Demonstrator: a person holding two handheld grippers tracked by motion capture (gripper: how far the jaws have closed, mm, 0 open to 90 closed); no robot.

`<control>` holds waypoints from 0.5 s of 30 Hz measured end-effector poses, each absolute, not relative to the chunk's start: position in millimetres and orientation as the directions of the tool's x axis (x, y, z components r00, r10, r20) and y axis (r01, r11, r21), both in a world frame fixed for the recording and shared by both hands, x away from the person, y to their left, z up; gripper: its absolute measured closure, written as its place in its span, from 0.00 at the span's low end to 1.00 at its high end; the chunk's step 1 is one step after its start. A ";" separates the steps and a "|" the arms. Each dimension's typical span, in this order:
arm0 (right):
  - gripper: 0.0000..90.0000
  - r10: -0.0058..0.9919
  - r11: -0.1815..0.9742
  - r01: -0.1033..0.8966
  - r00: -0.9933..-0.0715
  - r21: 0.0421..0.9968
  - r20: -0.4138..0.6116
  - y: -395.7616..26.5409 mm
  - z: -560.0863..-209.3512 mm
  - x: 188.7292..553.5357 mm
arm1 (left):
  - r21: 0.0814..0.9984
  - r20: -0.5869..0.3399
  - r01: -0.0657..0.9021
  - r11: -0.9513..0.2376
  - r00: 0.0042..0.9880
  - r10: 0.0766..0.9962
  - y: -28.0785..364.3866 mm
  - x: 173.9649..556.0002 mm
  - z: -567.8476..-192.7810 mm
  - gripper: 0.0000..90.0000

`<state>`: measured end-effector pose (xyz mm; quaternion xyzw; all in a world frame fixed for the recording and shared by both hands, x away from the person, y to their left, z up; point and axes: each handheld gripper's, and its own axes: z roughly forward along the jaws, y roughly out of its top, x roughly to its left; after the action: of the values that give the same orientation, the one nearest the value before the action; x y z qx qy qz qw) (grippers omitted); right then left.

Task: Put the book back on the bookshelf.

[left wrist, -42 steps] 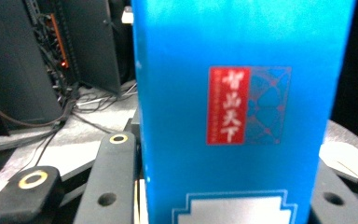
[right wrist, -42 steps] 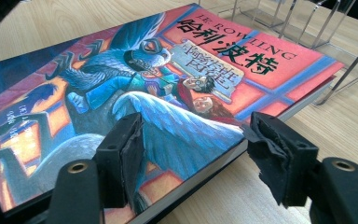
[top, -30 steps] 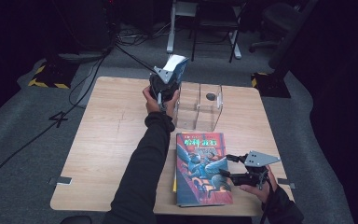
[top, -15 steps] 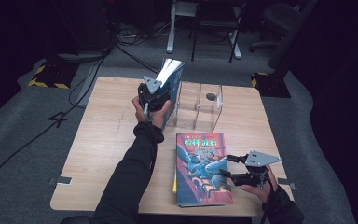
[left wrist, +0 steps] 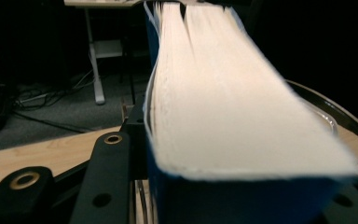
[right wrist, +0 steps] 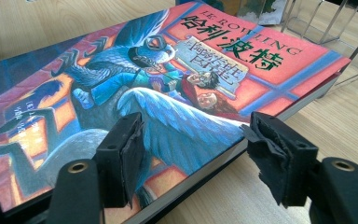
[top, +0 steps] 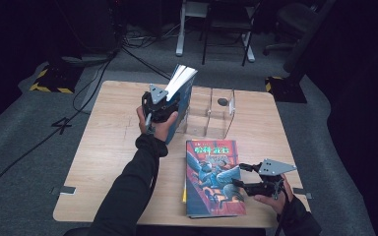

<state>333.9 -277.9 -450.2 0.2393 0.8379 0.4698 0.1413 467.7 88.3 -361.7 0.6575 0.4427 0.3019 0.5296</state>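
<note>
Left gripper (top: 170,101): up at the far side of the table (top: 108,147), clamped on a thick blue-covered book (top: 182,93). Its jaws have just been opening a bit, but the book sits right between them and looks gripped.

Blue book: stands tilted on end, white page edges up and fanning slightly, just beside the left wall of the clear acrylic holder (top: 216,113). In the left gripper view the page block (left wrist: 223,107) runs straight away from the camera, blue cover wrapped underneath. No writing readable on it.

Right gripper (top: 243,176): low at the near right edge of the table, jaws apart around the right edge of the top book of the stack (top: 211,177). In the right gripper view one pad (right wrist: 121,158) sits over the cover and the other pad (right wrist: 279,158) is off the edge beside the pages, with a gap, so not squeezing anything.

Stack book: lies flat, cover up, near the front edge, with a yellow edge of another book peeking out under its left side.

Cover text (right wrist: 228,44): "LE ROWLING" is what I can read across the top (start is cut off), big green Chinese characters below it, more Chinese on a scroll-like panel. Art is a winged blue-grey creature with a rider.

Holder: see-through, divided compartments, between the two books, toward the far side.
</note>
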 end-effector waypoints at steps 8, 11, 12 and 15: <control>0.42 0.532 0.448 0.253 -0.846 0.858 -0.028 -276.2 -450.3 332.2 | 0.953 -0.045 0.284 -0.105 0.475 0.879 91.4 474.2 -353.7 0.58; 0.42 0.531 0.445 0.256 -0.847 0.858 -0.023 -276.3 -450.6 332.6 | 0.935 -0.046 0.330 -0.132 0.480 0.876 88.1 480.0 -352.1 0.53; 0.42 0.532 0.445 0.257 -0.847 0.858 -0.022 -276.3 -450.6 332.6 | 0.933 -0.039 0.333 -0.139 0.475 0.879 87.3 480.6 -352.0 0.52; 0.42 0.532 0.445 0.260 -0.847 0.857 -0.020 -276.4 -450.7 332.7 | 0.930 -0.022 0.335 -0.152 0.462 0.887 83.7 481.8 -351.1 0.53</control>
<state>332.7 -276.4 -450.7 0.2362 0.8376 0.4709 0.1445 481.8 83.7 -351.1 0.7037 0.4338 0.2841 0.4858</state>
